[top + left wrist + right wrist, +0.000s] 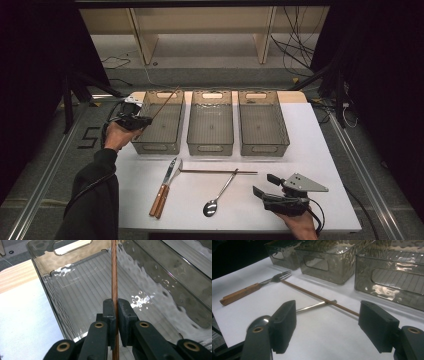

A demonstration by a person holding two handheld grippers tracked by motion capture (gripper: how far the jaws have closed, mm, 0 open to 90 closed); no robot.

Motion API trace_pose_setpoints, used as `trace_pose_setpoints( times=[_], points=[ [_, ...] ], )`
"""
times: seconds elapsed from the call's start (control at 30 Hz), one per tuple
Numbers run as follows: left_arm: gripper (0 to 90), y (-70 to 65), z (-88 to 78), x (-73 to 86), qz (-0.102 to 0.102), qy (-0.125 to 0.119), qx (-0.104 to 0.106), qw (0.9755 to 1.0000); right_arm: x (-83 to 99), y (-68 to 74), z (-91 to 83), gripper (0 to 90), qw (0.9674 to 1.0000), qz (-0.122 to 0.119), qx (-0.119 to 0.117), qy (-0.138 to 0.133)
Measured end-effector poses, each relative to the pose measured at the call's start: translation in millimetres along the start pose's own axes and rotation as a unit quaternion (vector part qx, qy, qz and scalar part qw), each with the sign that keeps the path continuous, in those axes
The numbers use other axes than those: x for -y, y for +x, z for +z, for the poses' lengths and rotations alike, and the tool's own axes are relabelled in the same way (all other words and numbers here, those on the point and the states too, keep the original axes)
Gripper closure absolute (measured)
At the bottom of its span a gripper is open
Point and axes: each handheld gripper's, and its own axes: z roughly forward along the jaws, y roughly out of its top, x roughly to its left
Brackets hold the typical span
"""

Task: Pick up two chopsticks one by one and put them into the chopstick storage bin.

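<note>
High view: the left tongs (136, 121) sit at the left edge of the left bin (159, 121), pinching a brown chopstick (165, 104) that slants up and away over that bin toward its far handle cut-out. Left gripper view: the two black jaws are pressed together on the chopstick (114, 277), which runs straight up between them, above the ribbed floor of the left bin (75, 295).

All places below are told from the left bin. The middle bin (210, 122) stands just beside it on the right, and the right bin (262, 122) stands beyond that. On the white bench (310, 145), near the left bin's front wall, a knife (165, 186) and a fork (172, 175) with wooden handles lie side by side. A second chopstick (220, 171) lies level to their right, and a spoon (220, 194) crosses under its end.

The right tongs (264, 185) rest low over the bench, well apart from the left bin, toward the near right corner. Right gripper view: their jaws are spread wide with nothing between them, and the second chopstick (319, 298) and the spoon handle (314, 306) lie ahead.
</note>
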Motion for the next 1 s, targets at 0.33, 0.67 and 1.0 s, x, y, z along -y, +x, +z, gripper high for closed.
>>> trace_pose_setpoints(
  times=[0.33,0.67,1.0],
  points=[
    [84.4,0.8,5.2,3.1,-0.003,0.011,-0.002,0.9999,0.0,-0.1,0.0,31.2,1.0,0.0,0.0,0.0],
    [56.9,2.4,3.4,-0.4,-0.037,0.001,-0.005,0.9993,0.1,0.0,0.4,31.2,1.0,0.002,-0.001,0.001],
    [35.5,-17.1,-18.7,-9.1,-0.037,-0.027,0.019,0.9988,-0.1,-0.5,-0.4,31.2,1.0,0.001,-0.001,-0.001]
  ],
)
